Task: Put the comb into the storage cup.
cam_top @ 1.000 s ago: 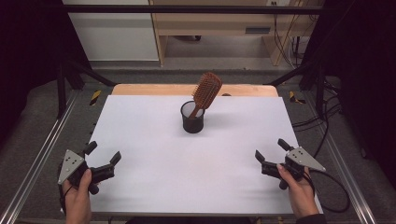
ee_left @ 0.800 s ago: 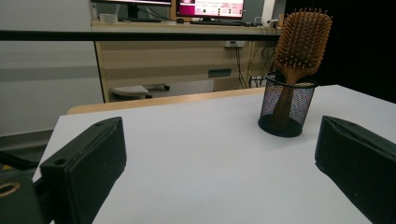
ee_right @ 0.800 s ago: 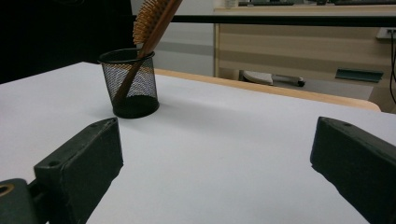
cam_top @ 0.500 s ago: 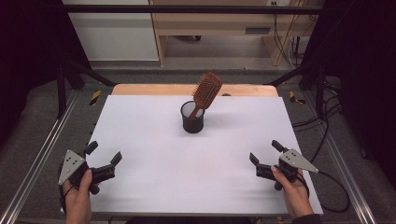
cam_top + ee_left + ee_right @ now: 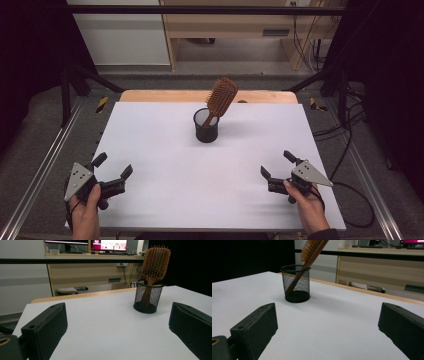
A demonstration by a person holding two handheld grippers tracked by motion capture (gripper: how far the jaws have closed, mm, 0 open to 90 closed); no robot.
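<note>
Jaws wide on both, the right gripper [image 5: 276, 168] should approach the hairbrush [image 5: 220, 98], leaning toward one o'clock in the mesh cup [image 5: 206, 127], while the left gripper [image 5: 113, 169] steadies that cup.

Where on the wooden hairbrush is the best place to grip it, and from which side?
Probably the neck just above the cup rim. The hairbrush stands handle-down in the mesh cup, leaning right with its paddle head clear. The right gripper, open, could come from that side and close across the narrow neck.

A brown wooden hairbrush [image 5: 221, 96] stands in a black mesh cup [image 5: 206, 126] on the white table [image 5: 165, 150].
</note>
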